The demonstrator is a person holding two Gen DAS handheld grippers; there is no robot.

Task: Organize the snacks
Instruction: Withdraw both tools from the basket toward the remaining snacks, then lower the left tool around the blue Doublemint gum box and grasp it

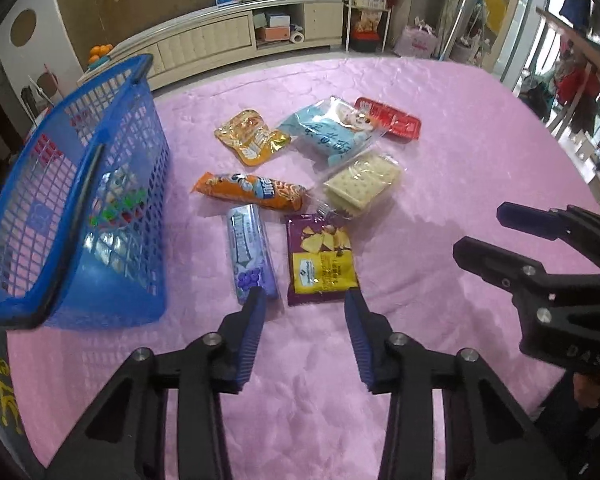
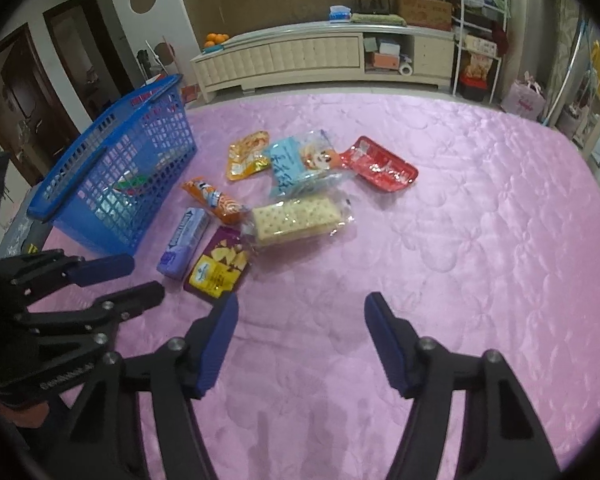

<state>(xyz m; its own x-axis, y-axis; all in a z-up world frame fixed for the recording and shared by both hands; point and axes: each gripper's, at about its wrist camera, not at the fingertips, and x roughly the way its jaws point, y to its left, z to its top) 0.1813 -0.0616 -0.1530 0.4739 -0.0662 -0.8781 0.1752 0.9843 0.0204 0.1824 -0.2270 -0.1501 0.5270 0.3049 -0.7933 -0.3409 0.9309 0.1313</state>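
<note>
Left gripper (image 1: 305,300), jaws spread and empty, sitting just short of the purple chip packet (image 1: 322,258), way nearer than the right gripper (image 2: 300,306), also spread and empty. Packet's long axis running straight ahead, away from the jaws, blue basket (image 1: 40,304) off to its left.

Home, living/bedroom area.
Pink quilted bed (image 2: 440,240) near; cream TV cabinet (image 2: 300,60) along far wall, oranges (image 2: 215,39) on its left end, cluttered wire shelf (image 2: 480,40) far right.
</note>
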